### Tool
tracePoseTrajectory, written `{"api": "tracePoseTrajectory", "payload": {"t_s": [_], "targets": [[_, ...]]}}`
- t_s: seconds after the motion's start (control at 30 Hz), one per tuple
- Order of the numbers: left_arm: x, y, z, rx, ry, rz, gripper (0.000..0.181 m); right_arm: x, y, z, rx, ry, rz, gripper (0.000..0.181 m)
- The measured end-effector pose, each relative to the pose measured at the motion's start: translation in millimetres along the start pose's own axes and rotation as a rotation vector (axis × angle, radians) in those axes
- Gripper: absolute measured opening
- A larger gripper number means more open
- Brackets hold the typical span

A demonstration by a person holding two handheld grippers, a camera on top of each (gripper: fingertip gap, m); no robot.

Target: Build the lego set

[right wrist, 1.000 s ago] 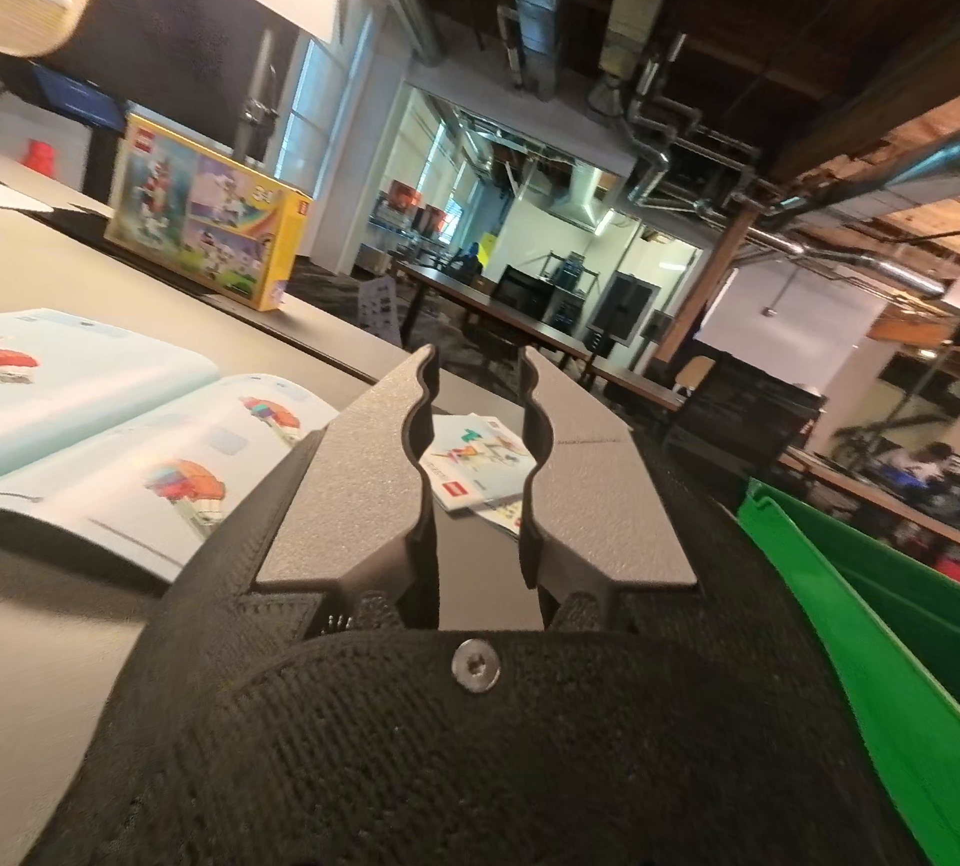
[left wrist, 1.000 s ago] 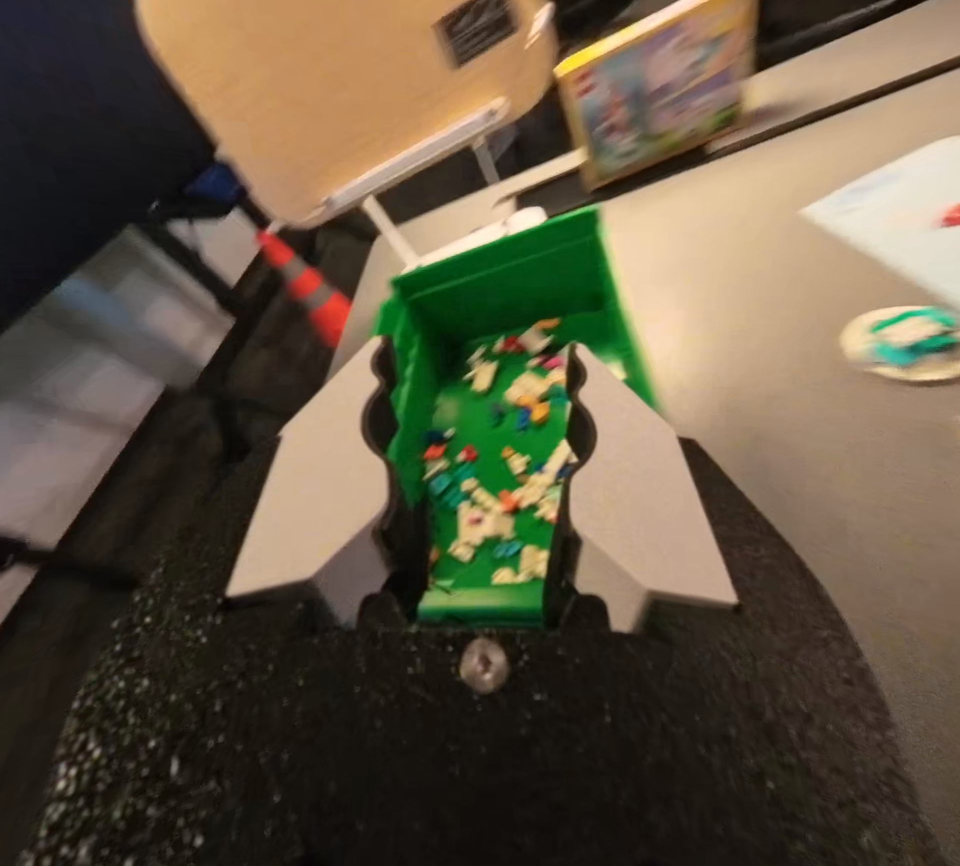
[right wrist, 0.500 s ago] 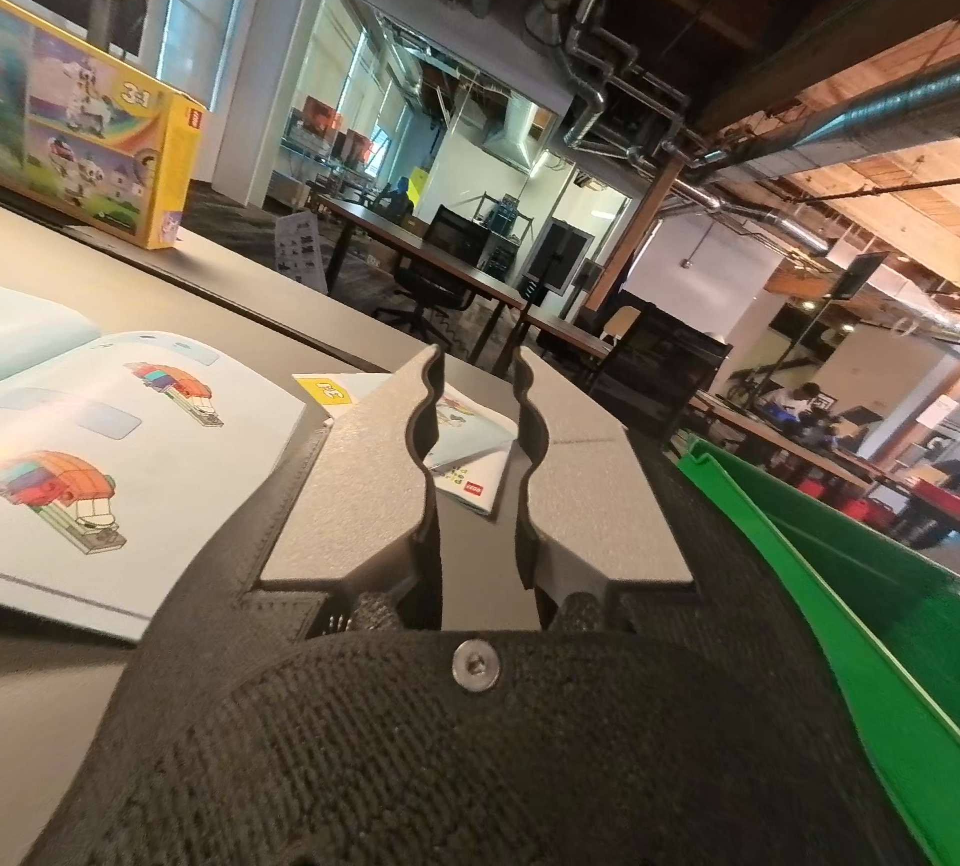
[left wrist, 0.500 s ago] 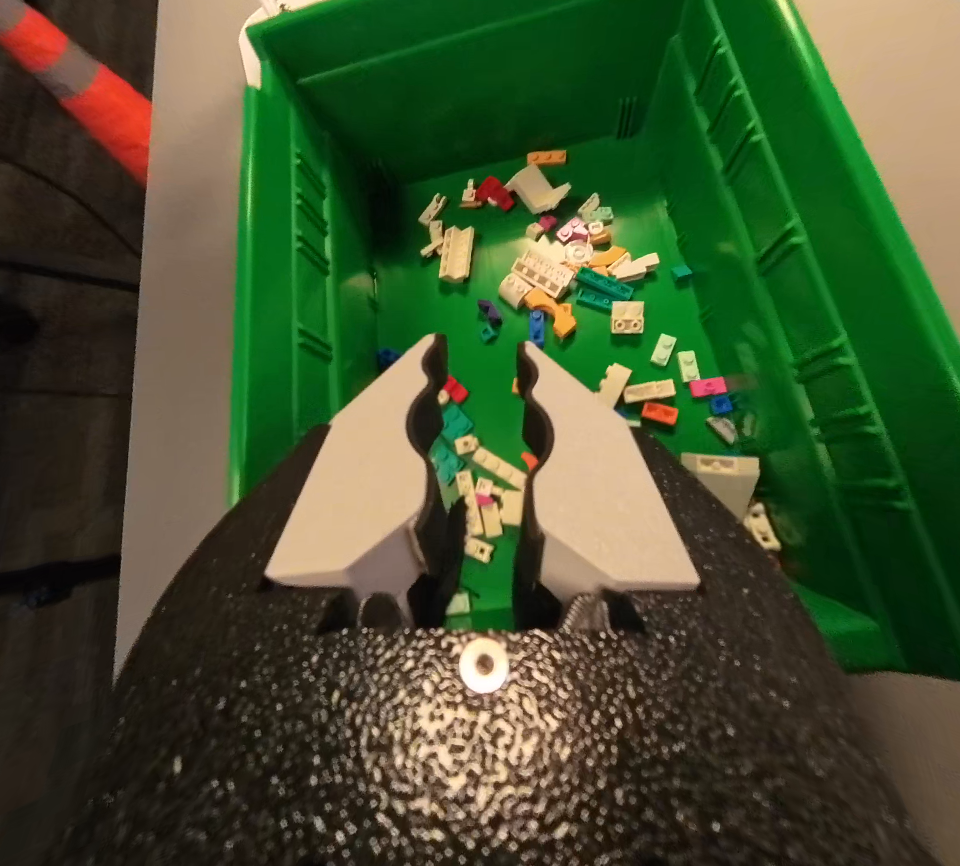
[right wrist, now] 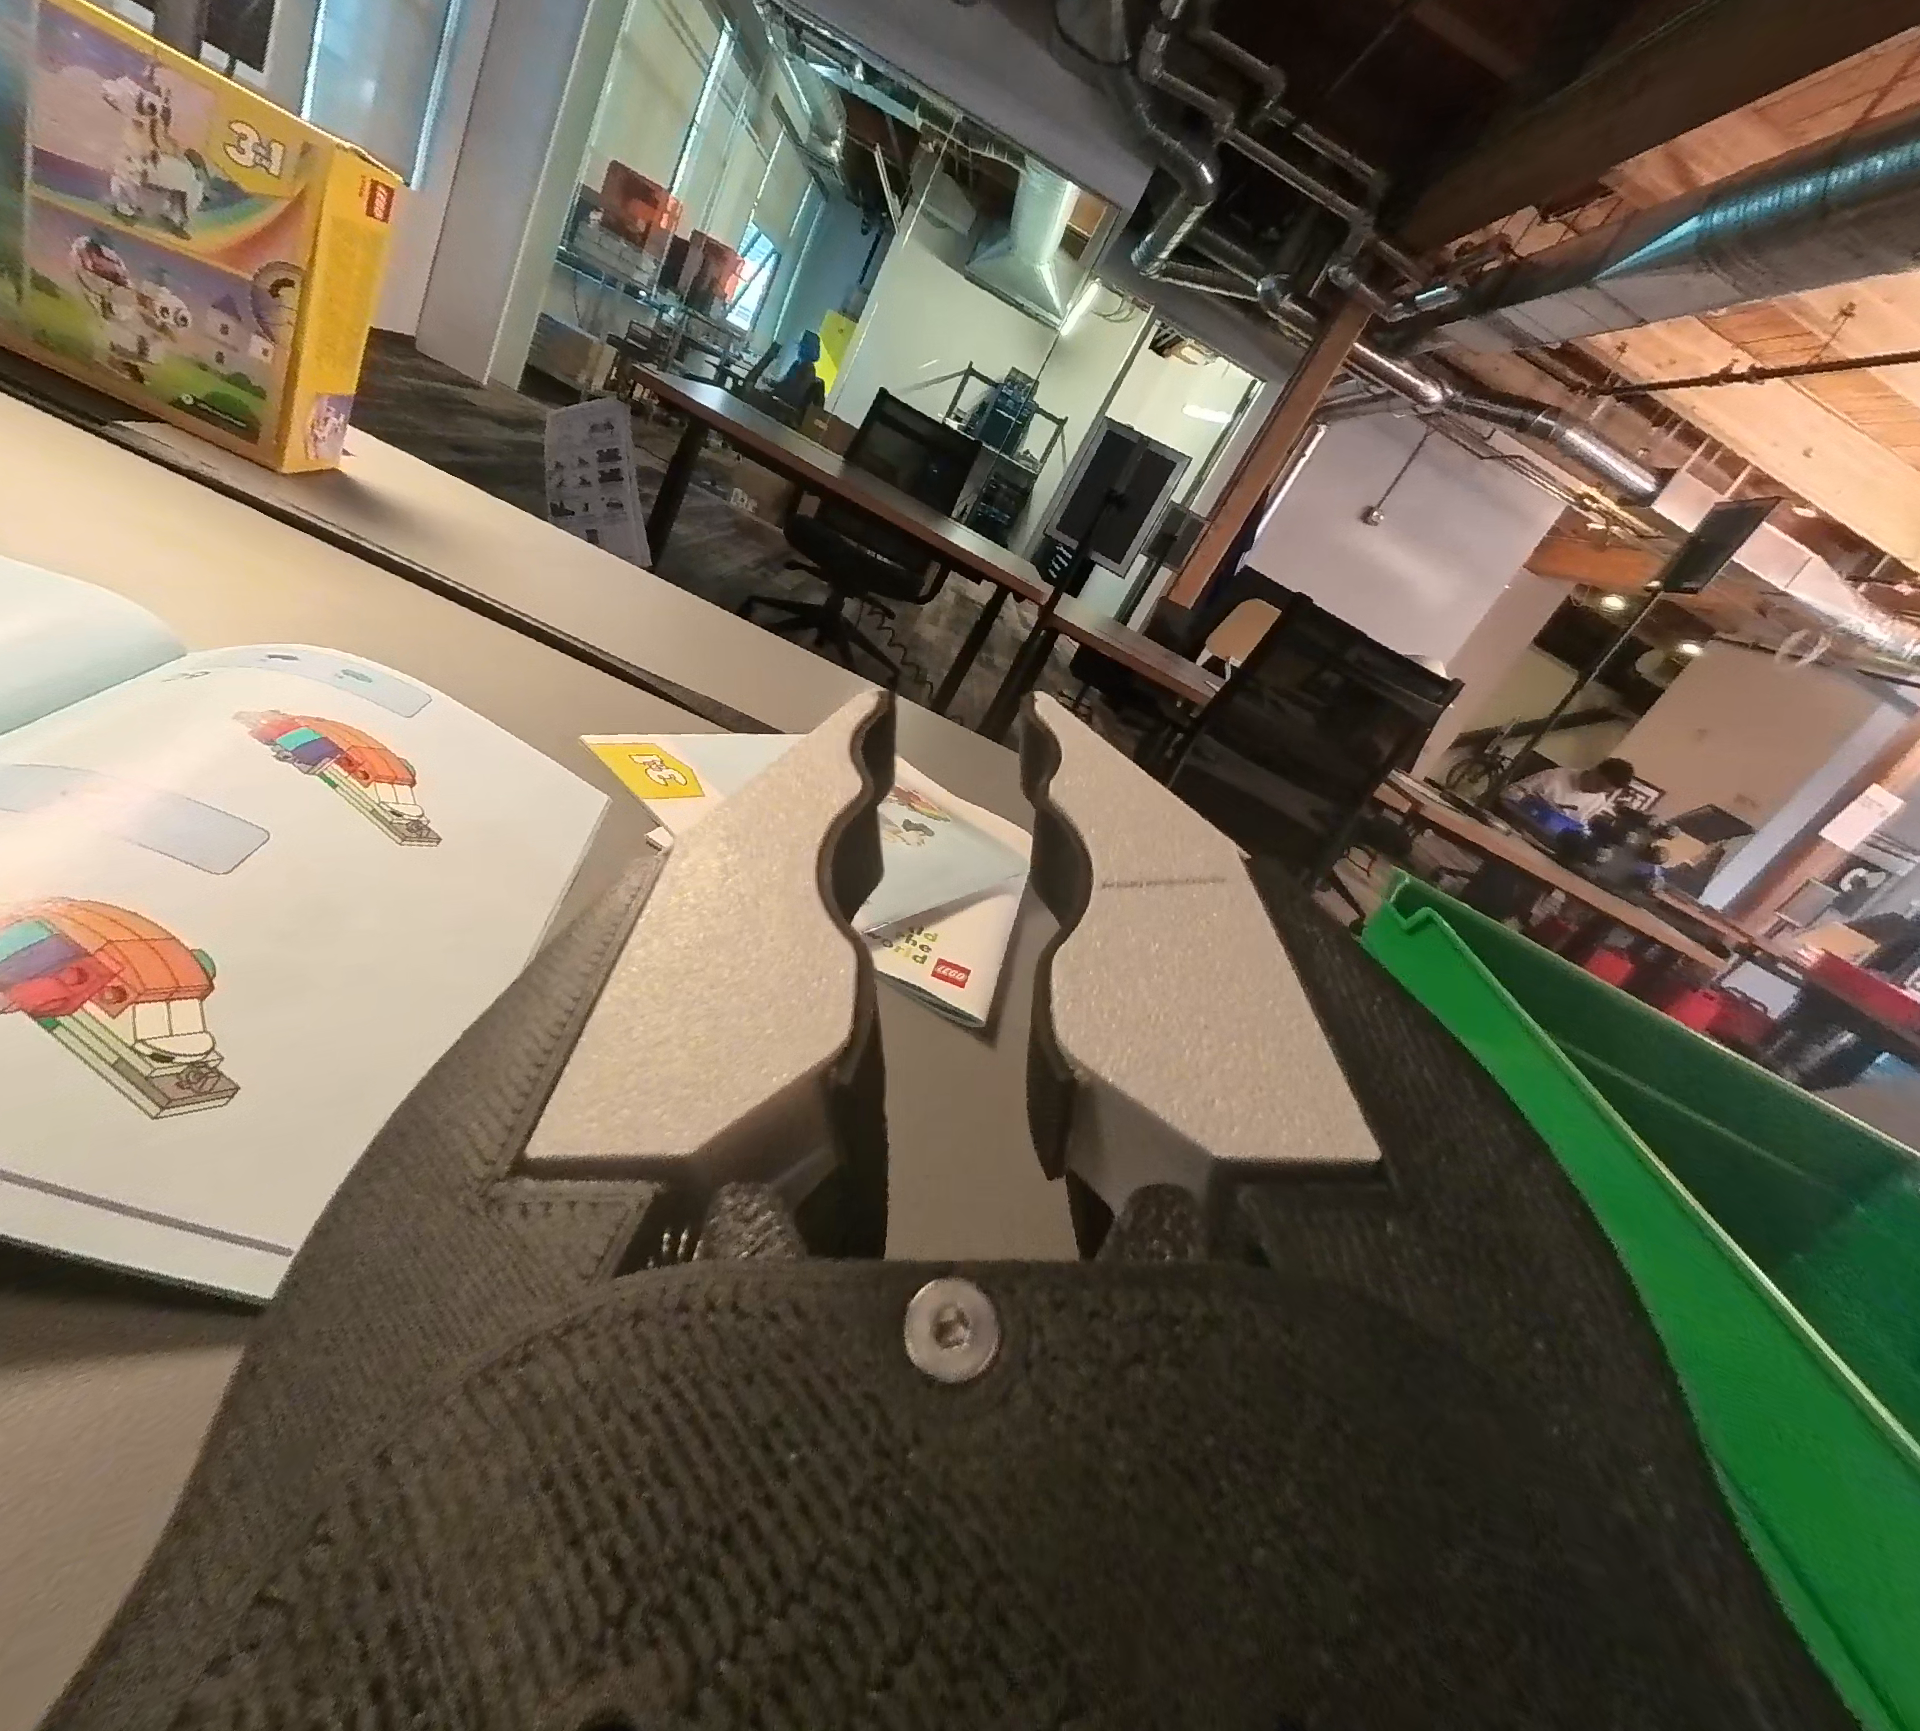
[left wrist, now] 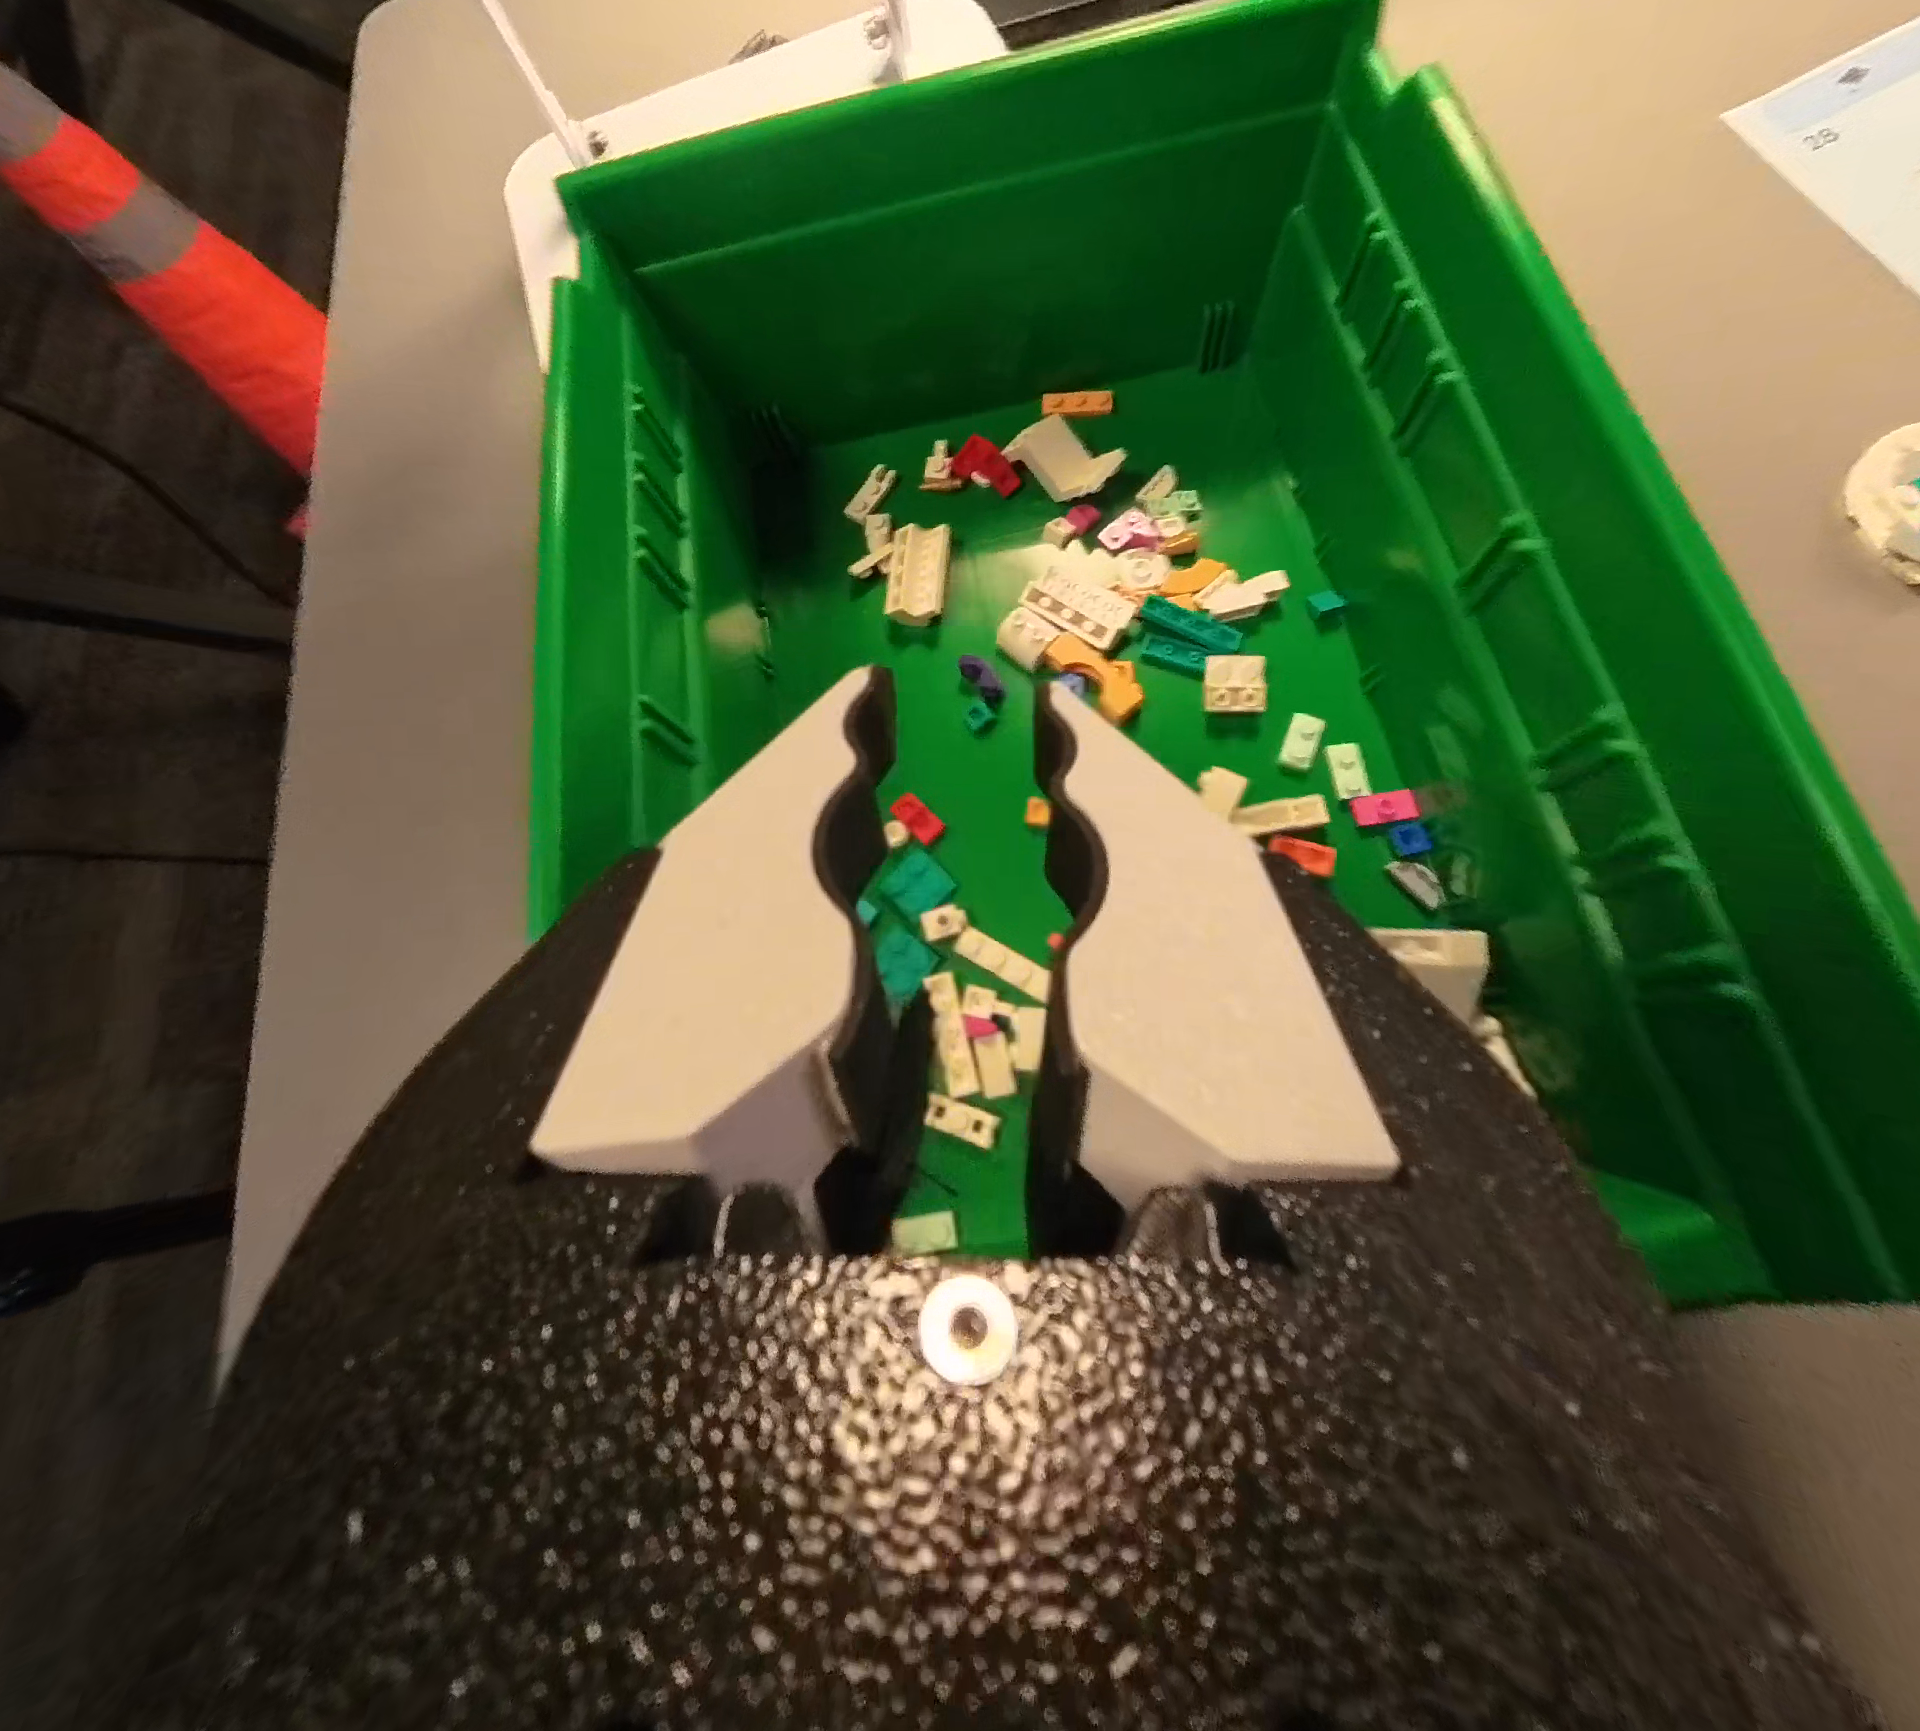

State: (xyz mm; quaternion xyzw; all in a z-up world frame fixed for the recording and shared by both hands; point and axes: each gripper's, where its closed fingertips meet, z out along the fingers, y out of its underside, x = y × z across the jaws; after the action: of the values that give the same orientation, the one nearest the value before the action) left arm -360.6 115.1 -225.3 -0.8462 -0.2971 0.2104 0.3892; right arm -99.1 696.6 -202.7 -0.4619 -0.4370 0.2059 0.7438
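Observation:
A green bin [left wrist: 935, 227] holds several loose lego pieces [left wrist: 1101, 611], white, teal, orange, red and pink. My left gripper [left wrist: 966, 694] hangs above the bin's near half and points down into it. Its jaws stand a little apart with nothing between them. A small red piece [left wrist: 920, 817] and teal plates [left wrist: 909, 892] show through the gap. My right gripper [right wrist: 956, 705] is open and empty, low over the grey table. An open instruction book [right wrist: 312, 850] lies to its left and a small booklet [right wrist: 935, 850] just ahead. A round white partial build [left wrist: 1886, 518] sits right of the bin.
The yellow lego box [right wrist: 187, 268] stands at the table's far edge. The green bin's wall [right wrist: 1662, 1162] rises close on the right gripper's right. A white stand base [left wrist: 748, 81] sits behind the bin. An orange cone [left wrist: 177, 268] stands beyond the table's left edge [left wrist: 312, 642]. Across from one pair of fingers to the other is roughly 65 cm. Measured from the fingertips, the round white partial build [left wrist: 1886, 518] is 25 cm or so from the left gripper and 35 cm from the right.
My left gripper swung from a tilted, distant look to a position above the bin, and its jaws narrowed. My right gripper shifted a little toward the booklets and stayed open.

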Motion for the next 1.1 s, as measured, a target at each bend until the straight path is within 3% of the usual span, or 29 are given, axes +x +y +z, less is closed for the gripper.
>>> {"api": "tracePoseTrajectory", "payload": {"t_s": [0.17, 0.43, 0.6, 1.1], "targets": [[17, 5, -8, 0.007, 0.098, -0.037, 0.025, 5, -4, -2, 0.02, 0.02, 0.029, 0.02], [-21, 24, -28, -0.085, -0.114, 0.014, 0.027, 6, -2, -2, 0.013, 0.024, 0.036, 0.019], [-28, 22, -41, -0.075, -0.134, 0.008, 0.027, 7, -2, -2, 0.011, 0.029, 0.04, 0.019], [-9, 28, -31, -0.083, -0.06, -0.04, 0.027, 4, -8, -3, 0.053, -0.003, 0.08, 0.022]]}}
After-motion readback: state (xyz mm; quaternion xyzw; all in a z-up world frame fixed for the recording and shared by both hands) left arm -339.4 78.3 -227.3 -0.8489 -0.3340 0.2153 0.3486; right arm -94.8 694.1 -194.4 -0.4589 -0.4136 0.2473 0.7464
